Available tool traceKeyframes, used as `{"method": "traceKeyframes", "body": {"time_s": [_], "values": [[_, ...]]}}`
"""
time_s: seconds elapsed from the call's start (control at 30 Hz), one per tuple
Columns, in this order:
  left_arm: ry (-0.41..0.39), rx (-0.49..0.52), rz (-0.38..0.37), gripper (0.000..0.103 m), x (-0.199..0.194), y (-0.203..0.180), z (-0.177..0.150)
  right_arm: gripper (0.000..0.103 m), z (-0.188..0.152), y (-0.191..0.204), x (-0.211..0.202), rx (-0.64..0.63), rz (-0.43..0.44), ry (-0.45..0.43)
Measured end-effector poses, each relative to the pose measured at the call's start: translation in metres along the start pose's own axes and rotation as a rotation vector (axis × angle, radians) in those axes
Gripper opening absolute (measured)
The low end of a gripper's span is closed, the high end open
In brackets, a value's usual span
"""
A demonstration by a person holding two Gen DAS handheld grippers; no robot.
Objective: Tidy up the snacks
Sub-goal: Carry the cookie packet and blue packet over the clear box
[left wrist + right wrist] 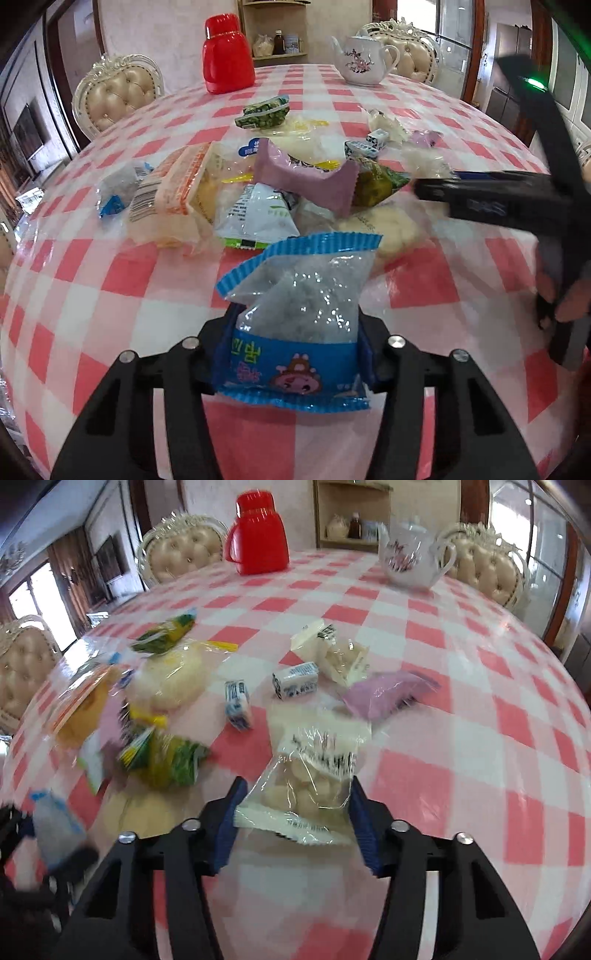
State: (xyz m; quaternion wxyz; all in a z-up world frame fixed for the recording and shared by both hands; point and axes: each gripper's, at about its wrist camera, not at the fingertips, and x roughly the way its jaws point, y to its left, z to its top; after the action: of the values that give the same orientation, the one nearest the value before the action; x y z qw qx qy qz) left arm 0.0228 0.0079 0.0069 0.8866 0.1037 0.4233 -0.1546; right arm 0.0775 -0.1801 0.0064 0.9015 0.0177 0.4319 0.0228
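Observation:
My left gripper [295,325] is shut on a clear packet with blue edges and a cartoon print [303,295], its blue pads pressing on both sides low over the checked table [110,280]. Beyond it lies a heap of snacks: a purple packet [306,177], a white and green bag [258,214] and an orange-striped pack [173,188]. My right gripper [295,801] is shut on a clear packet of pale round sweets [306,786]. In the left wrist view it comes in blurred from the right [428,190], held by a hand [569,299].
A red jug [227,55] and a flowered white teapot [364,59] stand at the table's far side, with padded chairs [118,92] behind. Two small blue-and-white cartons [295,681], a purple packet [384,694] and green packets [173,764] lie ahead of the right gripper.

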Motion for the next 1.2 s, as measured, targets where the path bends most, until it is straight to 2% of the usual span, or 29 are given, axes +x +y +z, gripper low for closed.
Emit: {"method": "traceKeyframes", "body": {"time_s": [0.2, 0.33, 0.53, 0.83, 1.2], "values": [[-0.015, -0.056, 0.001, 0.053, -0.020, 0.000, -0.020, 0.051, -0.037, -0.008, -0.053, -0.018, 0.066, -0.069], [-0.011, -0.093, -0.019, 0.053, -0.033, 0.000, -0.036, 0.051, -0.057, 0.001, -0.068, -0.054, 0.071, -0.071], [-0.030, -0.136, -0.005, 0.053, -0.061, 0.001, -0.065, 0.051, -0.079, 0.021, -0.085, -0.095, 0.086, -0.079], [-0.073, -0.219, 0.041, 0.053, -0.104, 0.022, -0.105, 0.051, -0.104, 0.065, -0.123, -0.201, 0.135, -0.117], [-0.084, -0.271, 0.108, 0.053, -0.149, 0.060, -0.156, 0.051, -0.124, 0.132, -0.149, -0.332, 0.210, -0.123]]}}
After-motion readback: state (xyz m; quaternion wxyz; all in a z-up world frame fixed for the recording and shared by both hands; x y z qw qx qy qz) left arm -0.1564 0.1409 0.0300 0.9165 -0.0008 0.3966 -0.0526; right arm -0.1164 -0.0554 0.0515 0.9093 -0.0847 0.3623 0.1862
